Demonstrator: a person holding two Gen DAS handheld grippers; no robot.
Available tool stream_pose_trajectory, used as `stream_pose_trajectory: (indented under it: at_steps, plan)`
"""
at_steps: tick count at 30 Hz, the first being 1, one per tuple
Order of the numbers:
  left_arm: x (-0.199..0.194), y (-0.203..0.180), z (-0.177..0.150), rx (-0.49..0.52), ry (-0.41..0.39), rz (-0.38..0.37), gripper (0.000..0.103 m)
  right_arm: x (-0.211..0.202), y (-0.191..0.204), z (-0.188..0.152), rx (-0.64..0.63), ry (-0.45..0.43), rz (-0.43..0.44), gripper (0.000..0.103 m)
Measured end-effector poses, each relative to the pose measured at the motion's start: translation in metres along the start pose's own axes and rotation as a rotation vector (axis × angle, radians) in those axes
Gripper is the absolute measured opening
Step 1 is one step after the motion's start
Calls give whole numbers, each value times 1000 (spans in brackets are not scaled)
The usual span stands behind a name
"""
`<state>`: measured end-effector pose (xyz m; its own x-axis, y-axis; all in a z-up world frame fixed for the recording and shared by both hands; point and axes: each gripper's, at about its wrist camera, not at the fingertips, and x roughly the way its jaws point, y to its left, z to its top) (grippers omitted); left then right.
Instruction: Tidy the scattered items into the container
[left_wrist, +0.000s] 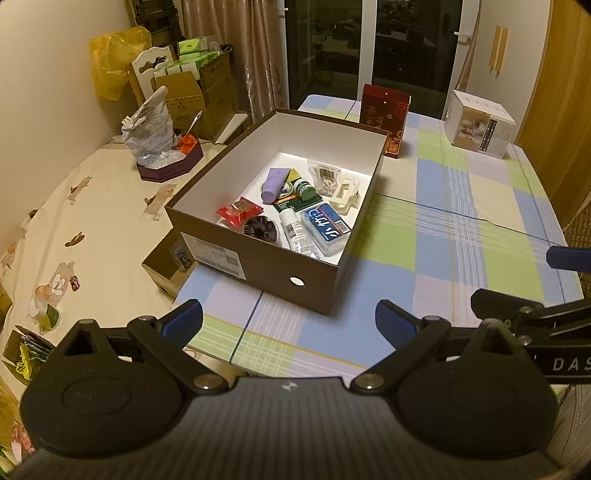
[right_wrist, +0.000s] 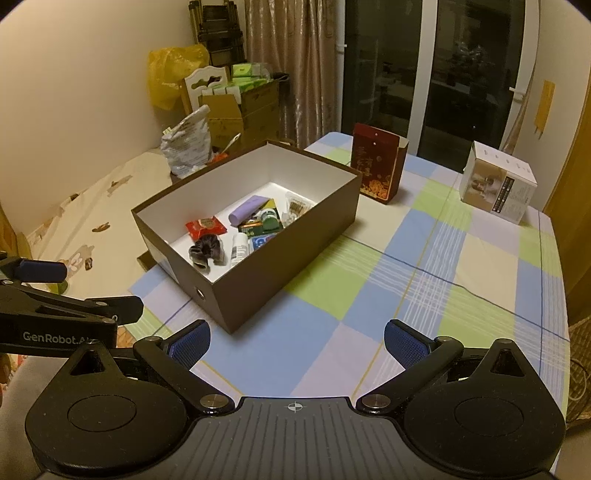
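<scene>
Brown cardboard forms the shoebox (left_wrist: 258, 254), white inside, which sits on the checked tablecloth (left_wrist: 443, 229) ahead of both grippers. Inside it, from left to right, lie a red snack packet (left_wrist: 239, 213), a dark scrunchie (left_wrist: 260, 229), a lilac tube (left_wrist: 274, 183), a white bottle (left_wrist: 293, 229), a blue-labelled case (left_wrist: 325, 228) and a cream hair claw (left_wrist: 345, 195). Behind the shoebox stands a red gift box (left_wrist: 385, 120); farther right stands a white carton (left_wrist: 479, 124). The left gripper (left_wrist: 288, 319) hangs spread wide and empty, and so does the right gripper (right_wrist: 297, 341).

Black grippers, blue-padded fingers (right_wrist: 406, 341) (silver pivot screws)
</scene>
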<state>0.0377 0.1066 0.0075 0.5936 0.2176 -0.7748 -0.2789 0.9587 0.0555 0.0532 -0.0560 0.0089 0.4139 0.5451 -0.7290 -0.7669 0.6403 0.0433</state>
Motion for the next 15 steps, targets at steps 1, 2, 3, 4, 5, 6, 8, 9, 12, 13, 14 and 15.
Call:
stream_pose_trajectory:
  at_steps: [1, 2, 3, 4, 5, 6, 8, 9, 12, 13, 14, 15]
  plan:
    - [0, -1, -1, 8, -3, 10, 98, 0, 0, -1, 0, -1, 1, 103]
    - [-1, -2, -1, 14, -8, 18, 98, 0, 1, -1, 0, -1, 0, 103]
    - [0, -2, -1, 17, -12, 24, 98, 0, 1, -1, 0, 0, -2, 103]
    - [-1, -2, -2, 17, -17, 27, 98, 0, 1, -2, 0, 0, -4, 103]
    - [0, -2, -1, 15, -19, 26, 98, 0, 1, -2, 0, 1, -5, 103]
    - [0, -2, -1, 13, -20, 24, 98, 0, 1, -2, -1, 2, -7, 103]
    - [-1, -1, -2, 8, -22, 18, 98, -1, 2, -3, -1, 1, -10, 103]
    - [0, -1, -2, 7, -20, 16, 98, -1, 2, -3, -1, 1, -10, 103]
    - [0, 0, -2, 6, -19, 8, 98, 1, 1, -2, 0, 6, -11, 103]
    - [0, 0, -2, 6, -20, 8, 98, 1, 1, -2, 1, 7, -13, 103]
    - [0, 0, -2, 5, -20, 11, 98, 1, 1, -2, 1, 8, -13, 103]
    - [0, 0, -2, 4, -21, 15, 98, 2, 0, -2, 1, 9, -14, 103]
